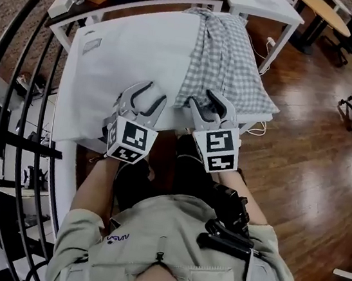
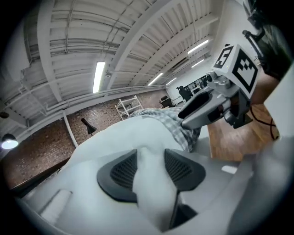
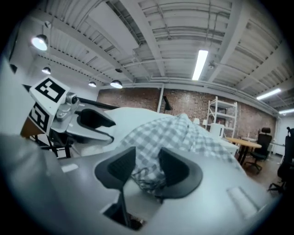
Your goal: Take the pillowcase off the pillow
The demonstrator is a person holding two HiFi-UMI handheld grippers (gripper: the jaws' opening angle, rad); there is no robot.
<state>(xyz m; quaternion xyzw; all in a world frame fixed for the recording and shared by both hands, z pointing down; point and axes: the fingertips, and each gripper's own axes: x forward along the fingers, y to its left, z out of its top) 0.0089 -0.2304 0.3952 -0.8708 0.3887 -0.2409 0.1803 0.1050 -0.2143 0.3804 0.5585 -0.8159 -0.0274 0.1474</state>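
Grasp step, frame centre. Left claw [image 1: 151, 95] open astride white pillow [image 1: 136, 53] edge. Right claw [image 1: 202, 101] open astride checked pillowcase [image 1: 226, 59] hem. Neither pinching. Next, likely: close both, draw pillowcase toward frame right.

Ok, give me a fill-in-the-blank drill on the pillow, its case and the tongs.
1. The pillowcase is grey-and-white ____.
2. Between the left tongs is the plain ____ pillow.
3. Between the right tongs is the edge of the ____.
Missing words: checked; white; pillowcase.
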